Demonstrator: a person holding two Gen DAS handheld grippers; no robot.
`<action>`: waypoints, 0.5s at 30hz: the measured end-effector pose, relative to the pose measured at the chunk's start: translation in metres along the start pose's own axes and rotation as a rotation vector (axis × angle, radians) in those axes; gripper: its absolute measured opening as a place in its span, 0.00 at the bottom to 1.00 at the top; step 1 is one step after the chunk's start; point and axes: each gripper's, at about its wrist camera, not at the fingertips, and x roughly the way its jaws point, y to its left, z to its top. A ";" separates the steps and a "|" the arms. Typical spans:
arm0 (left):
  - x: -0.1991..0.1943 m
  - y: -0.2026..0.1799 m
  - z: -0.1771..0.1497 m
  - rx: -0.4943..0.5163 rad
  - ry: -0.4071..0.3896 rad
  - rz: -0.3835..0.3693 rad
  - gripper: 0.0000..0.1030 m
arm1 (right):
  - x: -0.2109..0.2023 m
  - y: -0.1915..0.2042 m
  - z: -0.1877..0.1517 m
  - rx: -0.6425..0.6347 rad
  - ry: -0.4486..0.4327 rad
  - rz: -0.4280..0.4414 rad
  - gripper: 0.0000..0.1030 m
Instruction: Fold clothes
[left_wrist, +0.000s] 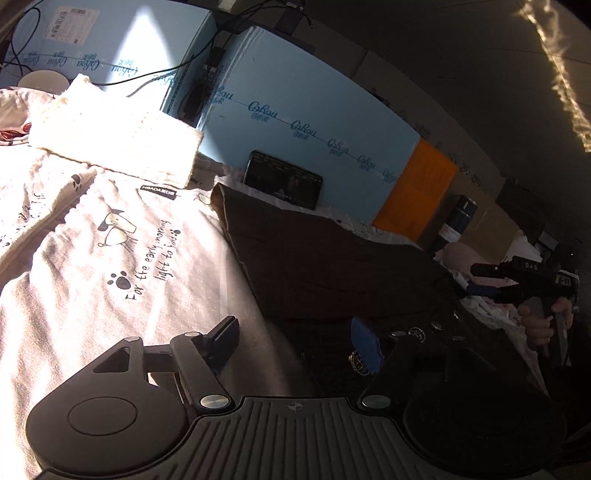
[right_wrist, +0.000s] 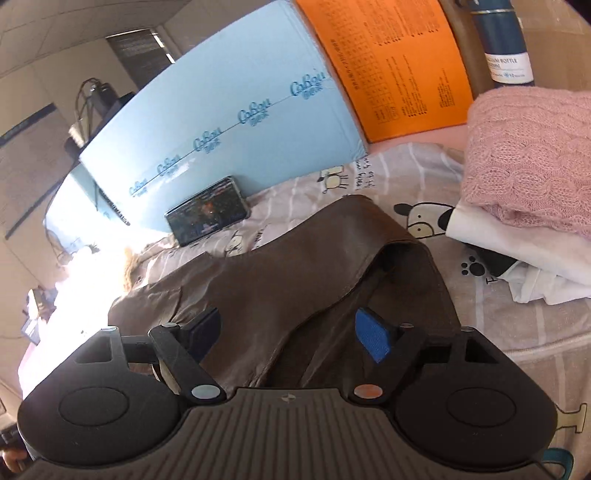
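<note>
Right gripper (right_wrist: 288, 332): your jaws are standing wide open over the near edge of the brown garment (right_wrist: 295, 258), gripping nothing.
Left gripper (left_wrist: 295, 347): also spread wide and empty, hovering at the garment's buttoned edge.
Garment place: it is lying on the printed sheet (right_wrist: 517, 332), in front of the blue box (right_wrist: 229, 122), the folded pile (right_wrist: 528, 177) just beside it.
Advice: you are wanting both pads pinching one layer only, then lifting evenly.
Pose: both grippers are pointing forward, low over the garment.
</note>
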 end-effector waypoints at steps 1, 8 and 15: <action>-0.005 -0.002 -0.005 0.000 0.005 -0.014 0.70 | -0.010 0.012 -0.009 -0.053 -0.006 0.037 0.79; -0.017 -0.039 -0.026 0.161 -0.005 -0.093 0.79 | 0.003 0.063 -0.058 -0.310 0.116 0.063 0.84; -0.016 -0.056 -0.038 0.242 -0.027 -0.072 0.30 | 0.010 0.054 -0.081 -0.343 0.114 -0.078 0.84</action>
